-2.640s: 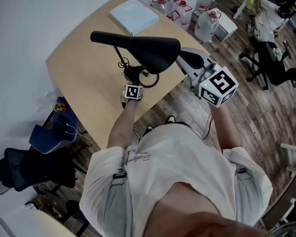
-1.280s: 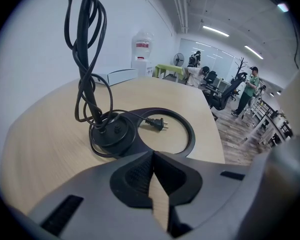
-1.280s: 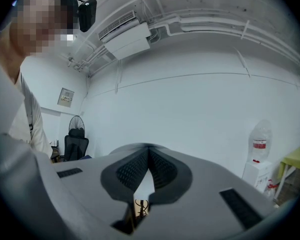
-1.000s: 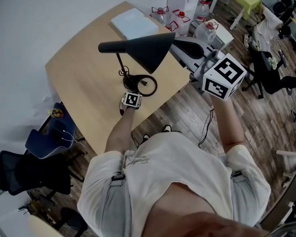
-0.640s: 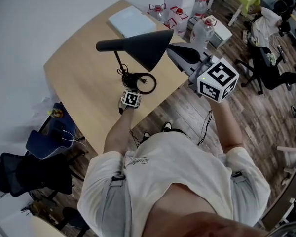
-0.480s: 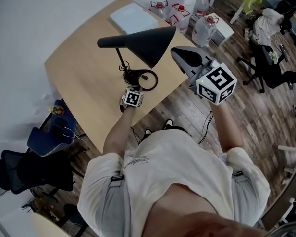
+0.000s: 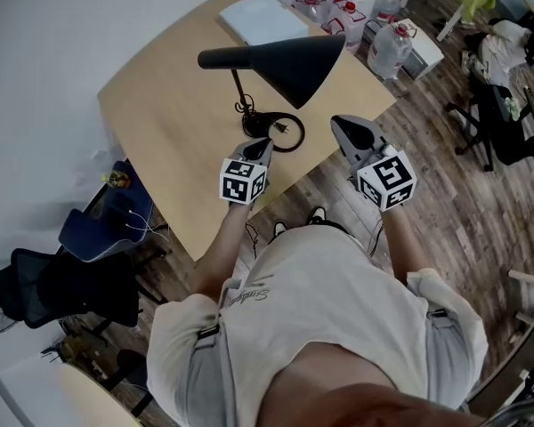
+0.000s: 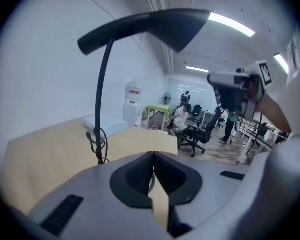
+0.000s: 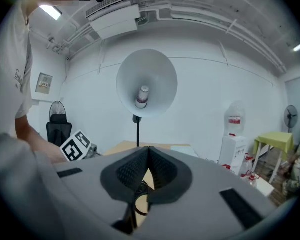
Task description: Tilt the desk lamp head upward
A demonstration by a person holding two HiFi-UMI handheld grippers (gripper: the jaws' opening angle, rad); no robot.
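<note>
Right tongs (image 7: 340,124) backed off lamp head (image 7: 295,59), right gripper view shows bulb (image 9: 141,97)

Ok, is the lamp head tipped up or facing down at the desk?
Tipped up: in the right gripper view the lamp head shows its open mouth and bulb.

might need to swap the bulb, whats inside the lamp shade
The right gripper view looks up into the lamp shade: a pale lining and one small bulb in a dark socket at the centre. In the head view the shade's dark outside hides all of that.
</note>
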